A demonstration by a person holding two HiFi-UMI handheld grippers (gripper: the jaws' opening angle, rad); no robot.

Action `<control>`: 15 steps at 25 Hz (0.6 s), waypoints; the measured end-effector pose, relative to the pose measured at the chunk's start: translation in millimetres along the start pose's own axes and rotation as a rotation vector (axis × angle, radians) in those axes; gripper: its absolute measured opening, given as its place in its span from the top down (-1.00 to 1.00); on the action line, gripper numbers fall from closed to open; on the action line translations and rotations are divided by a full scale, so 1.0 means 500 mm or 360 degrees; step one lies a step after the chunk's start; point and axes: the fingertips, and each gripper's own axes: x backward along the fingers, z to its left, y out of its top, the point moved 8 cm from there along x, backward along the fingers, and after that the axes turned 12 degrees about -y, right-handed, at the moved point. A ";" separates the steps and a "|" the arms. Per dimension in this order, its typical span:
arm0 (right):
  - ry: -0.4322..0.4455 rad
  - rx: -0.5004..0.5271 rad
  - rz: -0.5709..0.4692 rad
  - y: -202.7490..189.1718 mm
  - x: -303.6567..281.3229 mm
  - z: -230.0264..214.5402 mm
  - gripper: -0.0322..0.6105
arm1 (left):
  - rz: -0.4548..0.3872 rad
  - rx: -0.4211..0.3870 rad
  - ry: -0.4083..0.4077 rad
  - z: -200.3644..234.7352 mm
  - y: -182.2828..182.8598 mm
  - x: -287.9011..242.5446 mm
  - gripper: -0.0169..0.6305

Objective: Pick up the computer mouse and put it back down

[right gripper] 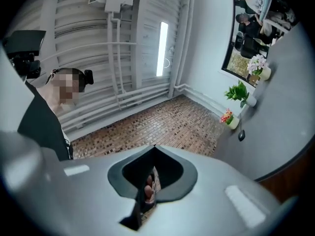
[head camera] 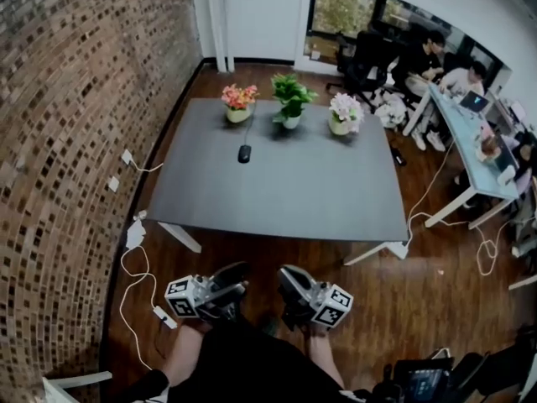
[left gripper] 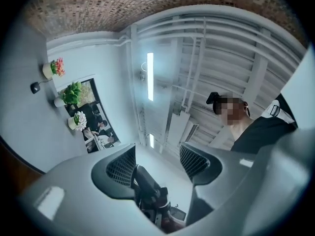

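Nearest us, at the bottom of the head view, the left claw (head camera: 228,282) and right claw (head camera: 294,285) hang close to the body, over the floor and well short of the table (head camera: 285,200). The mouse (head camera: 244,153) lies flat on the table's far part, just before the three pots (head camera: 291,121), well apart from both claws.

That fits either end of the job: a mouse yet to be lifted, or one already set back. We cannot tell which.

The head view leaves the jaws unclear. The left gripper view shows the left claw (left gripper: 157,159) released, grasping nothing. The right gripper view shows the right claw (right gripper: 154,149) clenched and empty. Both views tilt up to the ceiling, with the mouse (left gripper: 35,87) small at the frame's edge (right gripper: 241,134).
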 end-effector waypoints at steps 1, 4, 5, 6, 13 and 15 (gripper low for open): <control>0.0024 0.0002 0.0008 0.006 0.010 0.008 0.90 | 0.0000 -0.0027 0.0013 -0.012 -0.009 -0.011 0.11; 0.0081 0.0035 0.0030 0.000 -0.010 0.034 0.90 | 0.0016 -0.0074 0.0018 -0.034 0.002 -0.008 0.11; 0.0082 0.0051 0.0039 -0.008 -0.034 0.039 0.90 | 0.0019 -0.0067 0.0013 -0.034 0.020 0.008 0.11; 0.0074 0.0061 0.0045 -0.014 -0.059 0.041 0.90 | 0.0019 -0.0051 0.0012 -0.030 0.040 0.025 0.11; 0.0058 0.0051 0.0046 0.031 -0.096 0.005 0.90 | -0.0009 -0.0065 0.0015 0.001 0.079 -0.001 0.11; 0.0080 0.0059 0.0059 0.020 -0.110 0.019 0.90 | -0.0045 -0.0081 -0.0005 -0.011 0.092 0.022 0.11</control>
